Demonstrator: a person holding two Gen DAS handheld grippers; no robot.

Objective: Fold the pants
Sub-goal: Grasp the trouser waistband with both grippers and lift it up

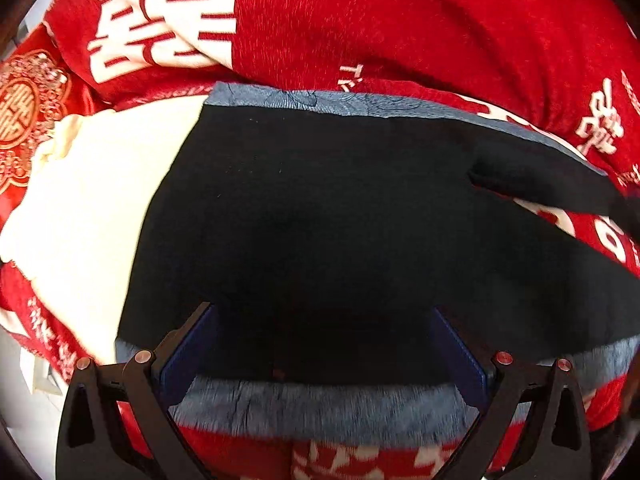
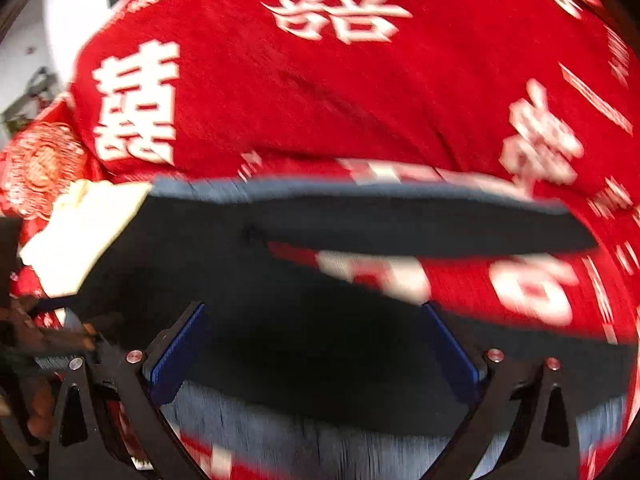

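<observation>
While both cameras look down at the same spot, the black pants [image 1: 328, 220] fill the middle of the left wrist view, lying flat on a blue-grey cloth [image 1: 320, 412] that shows as a strip along their edges at 12 and 6 o'clock. Left gripper [image 1: 326, 340] is spread wide, blue pads [image 1: 188, 352] at 7 and 5 o'clock over the near hem of the pants, nothing pinched between them; whether the tips touch the fabric I cannot tell. One pant leg [image 1: 552, 184] sticks out toward 3 o'clock, with red showing under it. Under everything sits a red blanket [image 1: 400, 32] with large white characters. Cream cloth [image 1: 80, 208] lies at 9 o'clock, its edge touching or tucked under the pants. Right wrist view is motion-blurred. Right gripper [image 2: 316, 344] is likewise spread wide, with blue pads [image 2: 176, 356] low in frame over the pants [image 2: 280, 320] and holding nothing. Pants split here: a leg [image 2: 420, 232] runs toward 3 o'clock, and a wedge of red blanket [image 2: 400, 92] is visible between it and the near part. Blue-grey cloth [image 2: 320, 448] is at 6 o'clock, cream cloth [image 2: 80, 240] at 9 o'clock.
</observation>
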